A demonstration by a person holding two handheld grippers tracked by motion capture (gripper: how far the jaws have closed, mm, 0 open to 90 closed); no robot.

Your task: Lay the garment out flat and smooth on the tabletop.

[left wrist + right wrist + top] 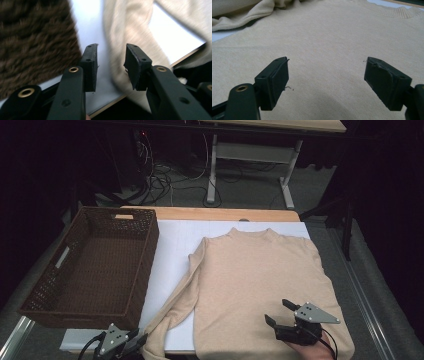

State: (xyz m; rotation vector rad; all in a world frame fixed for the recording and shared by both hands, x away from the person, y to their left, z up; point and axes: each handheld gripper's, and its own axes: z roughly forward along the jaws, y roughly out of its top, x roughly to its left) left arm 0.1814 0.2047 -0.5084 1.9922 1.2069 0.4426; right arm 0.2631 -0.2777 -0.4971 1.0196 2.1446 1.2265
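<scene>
The left gripper (pixel 134 340) is hovering at the near edge of the table (pixel 210 213), its 2 jaws standing apart and released, gripping nothing. Just ahead of its jaws, the cuff end of the beige sweater's sleeve (pixel 125 32) is lying on the white mat (pixel 92 22), with the sleeve running away from it toward the sweater's shoulder. To that gripper's left, the brown wicker basket (pixel 95 265) is sitting on the mat's edge.

The right gripper (pixel 281 314) is resting low over the sweater (pixel 260 280), near its hem, with its 2 jaws spread wide and released; the fabric is lying flat below and between them, not pinched. Straight ahead of this gripper, the knit body is stretching up to the collar (pixel 398 11). The sweater is lying face up and spread on the mat.
</scene>
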